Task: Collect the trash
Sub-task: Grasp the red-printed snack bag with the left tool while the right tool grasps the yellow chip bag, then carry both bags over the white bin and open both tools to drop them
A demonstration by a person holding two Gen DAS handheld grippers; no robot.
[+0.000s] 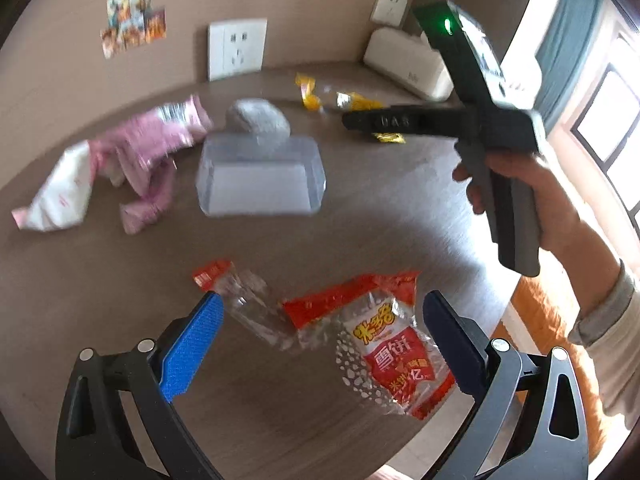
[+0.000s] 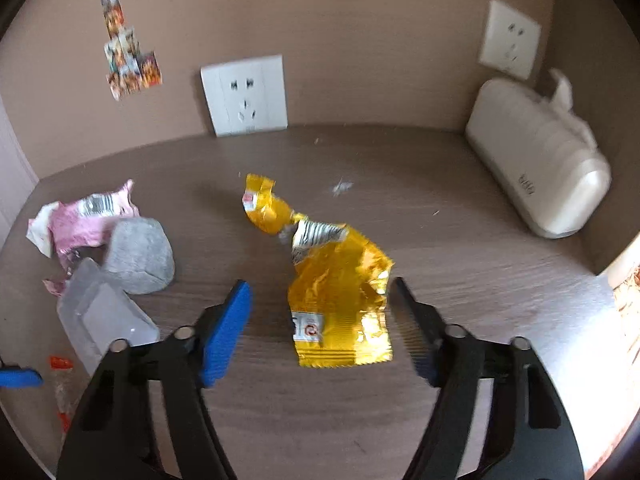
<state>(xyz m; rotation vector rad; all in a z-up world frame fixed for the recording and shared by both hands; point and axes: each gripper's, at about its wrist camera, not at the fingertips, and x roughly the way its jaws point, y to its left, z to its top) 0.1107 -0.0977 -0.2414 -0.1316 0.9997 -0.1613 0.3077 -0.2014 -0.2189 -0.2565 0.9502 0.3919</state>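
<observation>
My left gripper (image 1: 322, 300) hangs open over the brown table (image 1: 400, 208). A red and clear snack wrapper (image 1: 384, 348) lies between its blue fingers, and neither pad touches it. A second clear wrapper with red ends (image 1: 240, 300) lies by the left finger. In the right wrist view my right gripper (image 2: 320, 285) is open around a crumpled yellow foil wrapper (image 2: 336, 296) that rests on the table; the right pad is close to its edge. A pink wrapper (image 1: 148, 148) and a white one (image 1: 60, 196) lie at the far left.
A clear plastic box (image 1: 260, 184) stands mid-table with a grey crumpled lump (image 1: 258, 122) behind it. A white tissue holder (image 2: 536, 160) sits against the back right wall. Wall sockets (image 2: 244, 96) are behind. A hand (image 1: 516, 184) holds the right gripper's handle.
</observation>
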